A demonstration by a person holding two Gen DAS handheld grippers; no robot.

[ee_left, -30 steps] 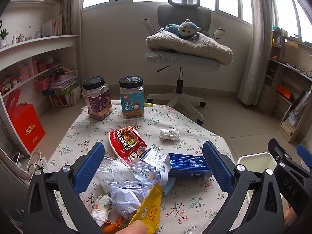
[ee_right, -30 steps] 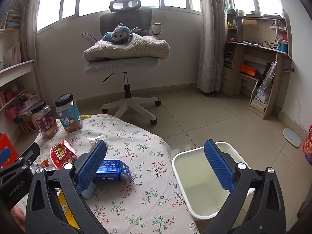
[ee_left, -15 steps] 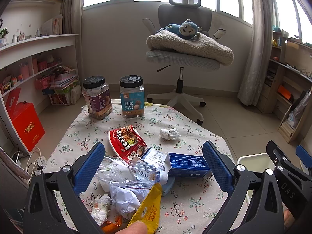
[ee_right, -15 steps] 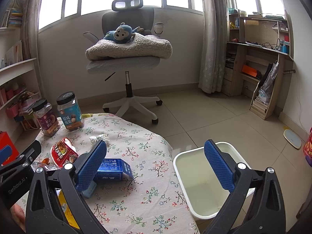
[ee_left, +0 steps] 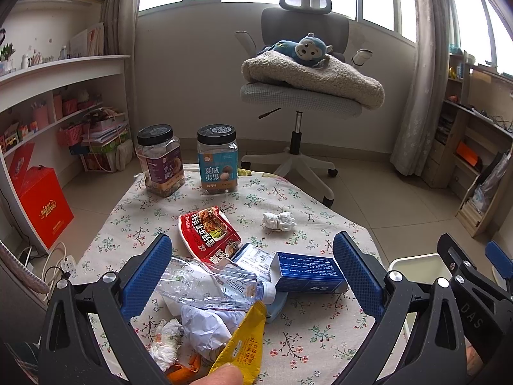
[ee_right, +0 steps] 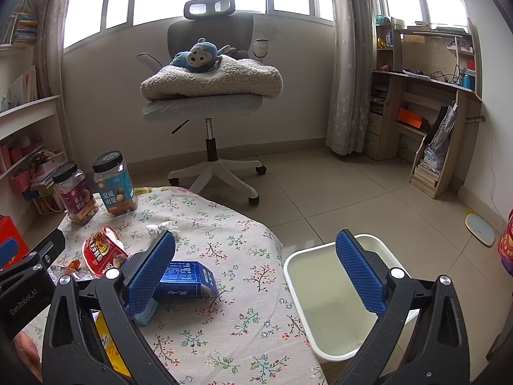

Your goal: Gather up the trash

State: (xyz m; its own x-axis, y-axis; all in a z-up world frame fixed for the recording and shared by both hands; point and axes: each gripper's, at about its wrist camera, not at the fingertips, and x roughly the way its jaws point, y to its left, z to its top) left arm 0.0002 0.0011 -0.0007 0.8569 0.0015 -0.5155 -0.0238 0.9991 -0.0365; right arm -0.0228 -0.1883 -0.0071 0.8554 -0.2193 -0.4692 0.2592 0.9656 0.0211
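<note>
Blue-padded jaws of the left gripper [ee_left: 250, 276] stand spread and empty over a litter heap at the tabletop's [ee_left: 307, 337] six o'clock edge; the right gripper [ee_right: 256, 272] is spread too, between the blue carton [ee_right: 184, 279] and the white bin [ee_right: 333, 301] on the floor at three o'clock. Crushed clear bottle [ee_left: 211, 285] looks light, slick and springy, so take it across its creased middle. Red wrapper [ee_left: 208, 234] and tissue wad [ee_left: 278, 221] seem limp. Nothing has shifted from a second ago.

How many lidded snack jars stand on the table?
2, side by side at the table's far edge: the purple-label jar on the left, the blue-label jar right of it. None look hidden.
</note>
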